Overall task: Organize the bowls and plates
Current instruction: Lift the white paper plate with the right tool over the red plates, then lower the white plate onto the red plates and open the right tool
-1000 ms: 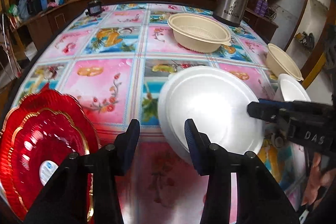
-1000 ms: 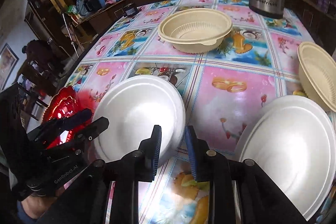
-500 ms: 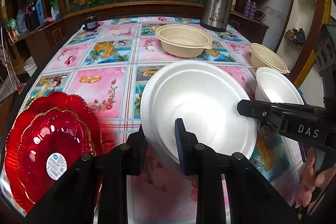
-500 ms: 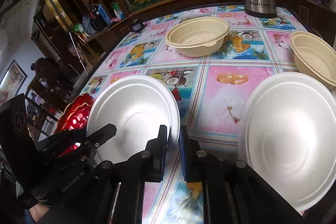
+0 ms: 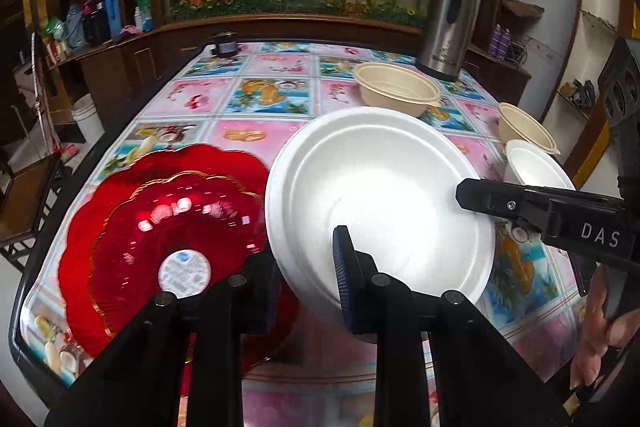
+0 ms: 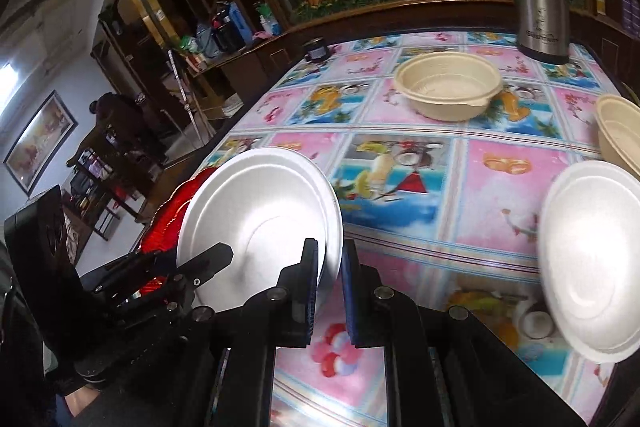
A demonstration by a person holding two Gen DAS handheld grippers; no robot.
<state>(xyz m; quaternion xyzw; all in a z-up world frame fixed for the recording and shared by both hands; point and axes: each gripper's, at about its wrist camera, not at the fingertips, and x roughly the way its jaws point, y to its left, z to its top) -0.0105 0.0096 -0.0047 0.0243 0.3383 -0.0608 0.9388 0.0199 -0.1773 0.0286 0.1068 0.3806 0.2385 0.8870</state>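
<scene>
I am holding the white foam plate [image 5: 380, 187] with both claws. My left claw [image 5: 308, 267] is clamping its near rim, one pad under the edge and one pad on the inner face. My right claw [image 6: 328, 267] is pinching the opposite rim between its nearly closed pads. The plate is sitting tilted, with its left side overlapping the edge of the red plates [image 5: 160, 219].

Taking the white foam plate as the landmark:
- The red plates, two scalloped ones stacked with a round label on the top one, are lying just left of it on the worktop [image 5: 248, 95].
- A second white foam plate [image 6: 592, 263] is lying to its right, well apart, near the worktop's right edge.
- A beige bowl [image 6: 448, 87] is standing beyond it, toward the far side.
- A second beige bowl [image 6: 620, 131] is standing to the far right of it, just behind the second white foam plate.
- A steel flask [image 5: 446, 23] is standing beyond it, behind the first beige bowl, at the far edge.
- A small dark jar [image 5: 225, 44] is standing at the far left corner.
</scene>
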